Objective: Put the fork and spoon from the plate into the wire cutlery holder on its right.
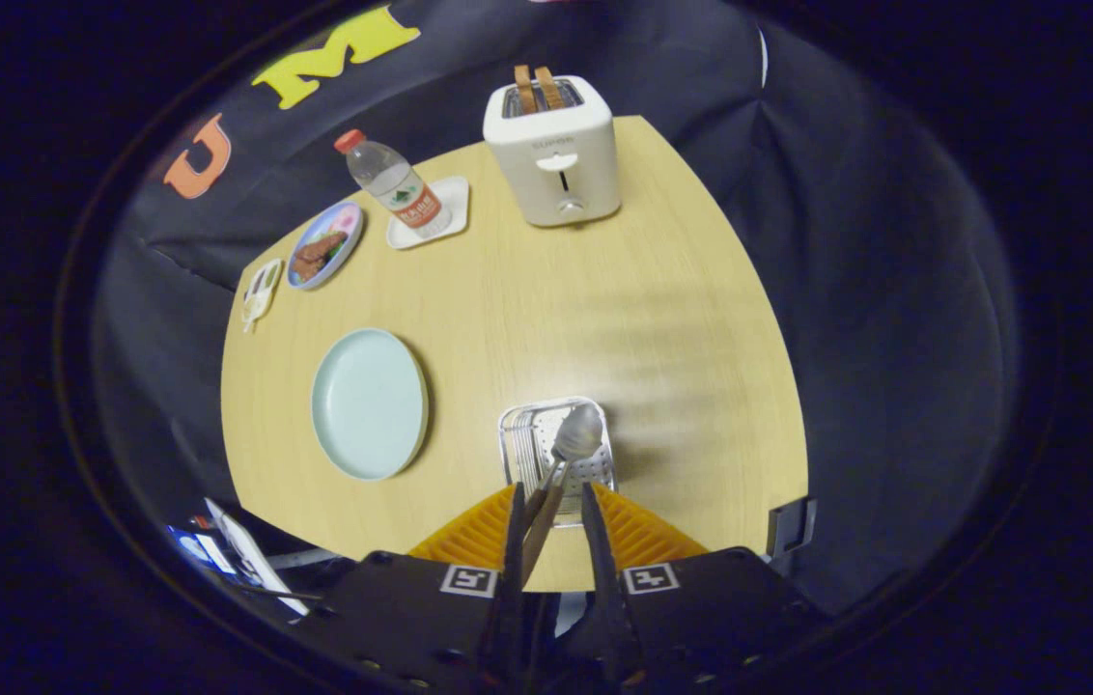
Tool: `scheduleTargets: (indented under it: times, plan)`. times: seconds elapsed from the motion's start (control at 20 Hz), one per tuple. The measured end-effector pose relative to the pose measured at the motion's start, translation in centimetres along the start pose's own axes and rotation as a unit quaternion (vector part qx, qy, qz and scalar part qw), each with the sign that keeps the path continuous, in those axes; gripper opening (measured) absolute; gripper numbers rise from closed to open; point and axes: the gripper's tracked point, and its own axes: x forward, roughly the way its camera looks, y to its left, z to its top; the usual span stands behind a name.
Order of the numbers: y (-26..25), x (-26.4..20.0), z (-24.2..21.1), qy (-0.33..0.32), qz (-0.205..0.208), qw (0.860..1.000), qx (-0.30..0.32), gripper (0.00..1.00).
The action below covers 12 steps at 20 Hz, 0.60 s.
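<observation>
Gripper view, gripper (551, 512): held above the wire cutlery holder (557, 454); the fingers are seen slightly parted with the spoon's handle running between them; whether both press on it cannot be told.
Spoon (574, 439): bowl is seen just ahead of the fingers, over the holder.
Fork (527, 463): tines are made out inside the holder, beside the spoon.
Plate (370, 403): left of the holder, nothing seen on it.
Risk: if the handle is only lightly caught, the spoon could be dropped askew and land across the rim or on the table (527, 309).
Risk two: the light holder could be nudged by the fingers.
Writing: grey lettering is seen on the toaster (554, 150), too small to be read; the bottle (394, 185) label likewise.
</observation>
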Motion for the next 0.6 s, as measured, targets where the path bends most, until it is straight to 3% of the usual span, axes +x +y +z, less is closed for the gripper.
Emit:
scheduleTargets:
  times: [0.15,0.2,0.25,0.45,0.5,0.6]
  plan:
    - [1.6,-1.1,2.2,-0.069,0.002,0.997,-0.030,0.54]
    - [2.1,-1.7,3.2,-0.101,-0.002,0.994,-0.043,0.68]
    - [2.8,-2.3,4.4,-0.137,-0.006,0.989,-0.055,0.73]
    - [7.4,-6.8,7.3,-0.246,0.011,0.964,-0.097,0.84]
    - [8.7,-8.1,8.3,-0.275,0.015,0.956,-0.104,0.89]
    - [10.8,-11.2,9.8,-0.337,0.018,0.935,-0.112,0.90]
